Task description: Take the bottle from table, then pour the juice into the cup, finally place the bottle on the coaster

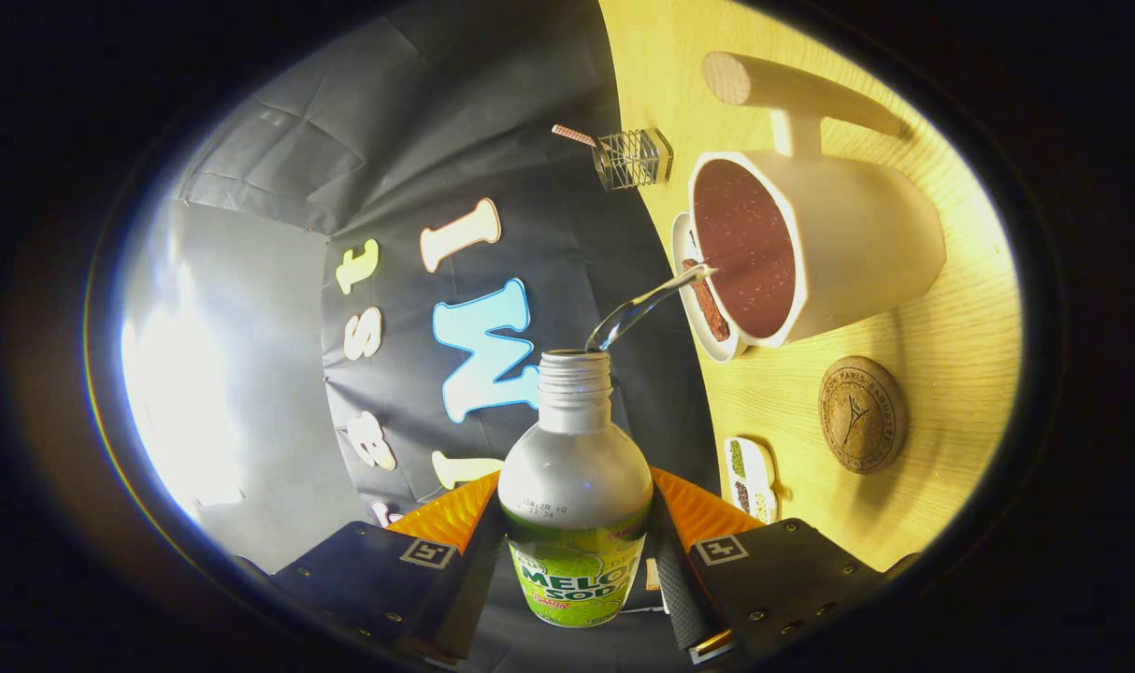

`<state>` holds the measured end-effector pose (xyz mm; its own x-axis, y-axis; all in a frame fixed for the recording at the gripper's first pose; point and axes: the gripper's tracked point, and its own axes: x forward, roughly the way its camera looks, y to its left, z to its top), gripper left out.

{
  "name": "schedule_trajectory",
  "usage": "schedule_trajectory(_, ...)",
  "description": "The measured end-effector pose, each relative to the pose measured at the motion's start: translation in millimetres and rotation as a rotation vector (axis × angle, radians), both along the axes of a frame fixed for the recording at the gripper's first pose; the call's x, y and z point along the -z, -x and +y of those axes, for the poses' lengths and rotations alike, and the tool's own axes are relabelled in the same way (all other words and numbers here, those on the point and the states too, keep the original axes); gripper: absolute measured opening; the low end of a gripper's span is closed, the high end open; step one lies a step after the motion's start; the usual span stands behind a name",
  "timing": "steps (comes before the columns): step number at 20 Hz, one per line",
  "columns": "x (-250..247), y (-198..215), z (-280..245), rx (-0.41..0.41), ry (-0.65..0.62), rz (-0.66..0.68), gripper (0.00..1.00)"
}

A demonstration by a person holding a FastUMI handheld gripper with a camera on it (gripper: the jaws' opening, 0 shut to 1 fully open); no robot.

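Note:
My gripper (575,551) is shut on a silver bottle (575,486) with a green label, both fingers pressing its sides. The bottle is tipped over, its open threaded neck pointing toward a white cup (848,248) that stands on the wooden table (951,374). A thin clear stream (644,307) runs from the bottle's mouth over the cup's rim. The cup's inside looks dark reddish. A round cork coaster (862,413) lies on the table beside the cup, nearer to my fingers.
A white plate with a brown piece (703,299) sits against the cup. A wooden T-shaped stand (792,89) and a small wire basket (631,159) lie beyond the cup. A small white tray with green bits (750,479) sits near my fingers.

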<state>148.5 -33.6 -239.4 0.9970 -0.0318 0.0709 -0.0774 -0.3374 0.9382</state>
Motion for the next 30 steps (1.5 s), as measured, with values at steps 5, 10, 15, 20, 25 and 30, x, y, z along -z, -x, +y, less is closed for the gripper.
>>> schedule_trajectory(5,-3.3,0.3,-0.6,0.007,-0.019,-0.006,0.77)
schedule_trajectory(10,-6.7,0.3,-1.8,0.019,-0.058,-0.017,0.77)
schedule_trajectory(15,-8.8,0.5,-6.8,0.030,-0.085,-0.022,0.77)
schedule_trajectory(20,-12.0,0.7,-6.8,0.035,-0.117,-0.030,0.77)
schedule_trajectory(25,-17.9,1.2,-14.1,0.064,-0.173,-0.043,0.77)
schedule_trajectory(30,-21.6,-2.4,-20.1,0.090,-0.204,-0.048,0.77)
